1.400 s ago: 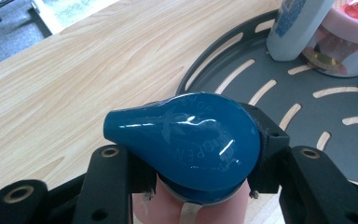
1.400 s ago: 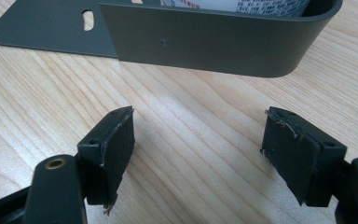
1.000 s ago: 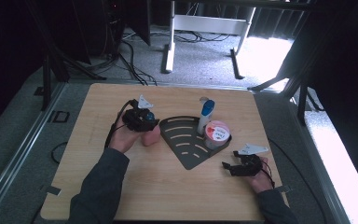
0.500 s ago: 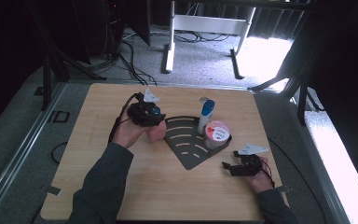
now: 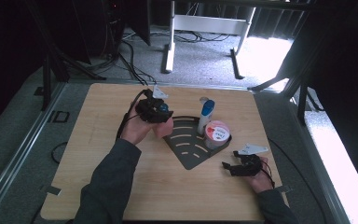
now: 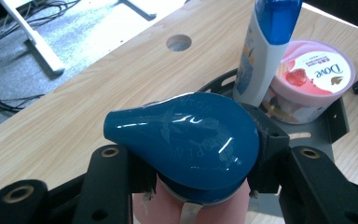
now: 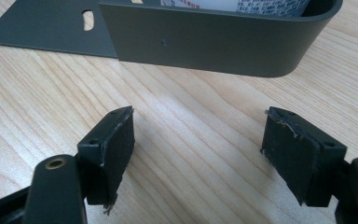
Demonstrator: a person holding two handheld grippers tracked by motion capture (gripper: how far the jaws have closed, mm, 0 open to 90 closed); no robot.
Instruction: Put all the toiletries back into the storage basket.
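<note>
Currently the left claw (image 6: 196,186) is clenched on a pink bottle (image 6: 191,212) with a blue teardrop cap (image 6: 186,140), carried at the dark rack's (image 5: 191,154) left edge, mid-bench. Next, I judge, comes lowering it upright beside the white bottle (image 5: 205,116) and Dove tub (image 5: 216,133). The right claw (image 7: 198,154) rests released near the bench's front-right corner.

The high view looks forward and down from above the person's side, taking in the whole light wooden table (image 5: 98,186) from some distance. The left gripper view sits close behind a glossy blue teardrop-shaped cap (image 6: 186,140), facing the dark fan-shaped metal rack (image 6: 335,122), which the low, near right gripper view (image 7: 214,46) meets from the opposite edge.
</note>
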